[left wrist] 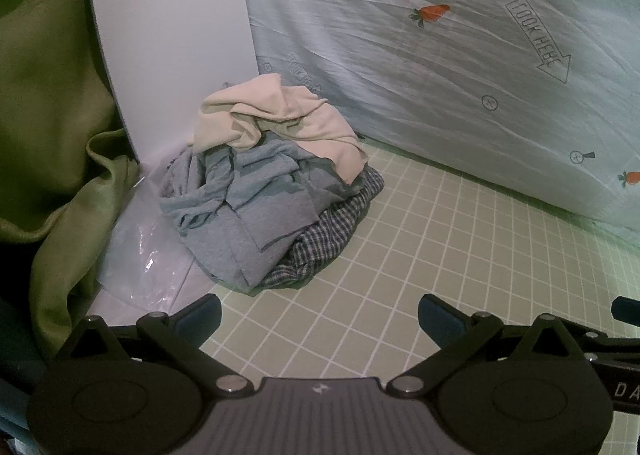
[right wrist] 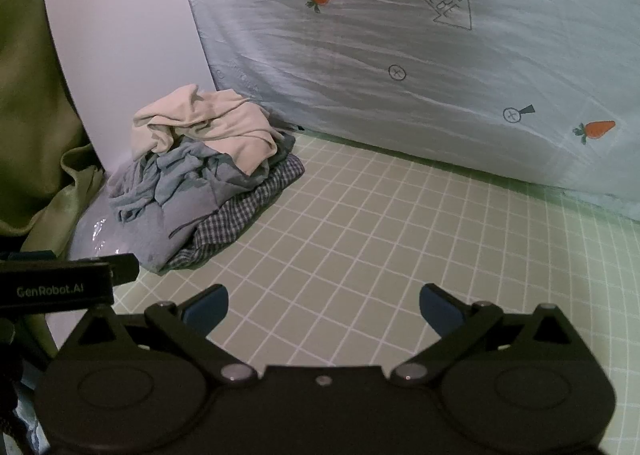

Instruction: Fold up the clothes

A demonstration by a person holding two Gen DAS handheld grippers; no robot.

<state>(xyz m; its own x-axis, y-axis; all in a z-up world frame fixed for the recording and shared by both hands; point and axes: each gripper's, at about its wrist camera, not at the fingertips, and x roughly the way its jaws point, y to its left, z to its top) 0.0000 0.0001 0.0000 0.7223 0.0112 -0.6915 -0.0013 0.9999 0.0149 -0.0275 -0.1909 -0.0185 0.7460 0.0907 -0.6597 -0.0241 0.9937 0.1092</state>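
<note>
Over by the white board [left wrist: 168, 35], the clothes [left wrist: 268, 191] are lying heaped on the mat [left wrist: 440, 255], both grippers' [left wrist: 319, 319] [right wrist: 324, 309] jaws are hanging apart and empty, and one careless grab is risking several tangled layers lifting together.

Green gridded mat [left wrist: 420, 255] meets carrot-print sheet [left wrist: 440, 55], green curtain [left wrist: 48, 75].

Green gridded mat [right wrist: 380, 223] covers the desk, with a messy pile of clothes [right wrist: 208, 175] dumped on its far left corner, partly over clear plastic [left wrist: 148, 255].
</note>
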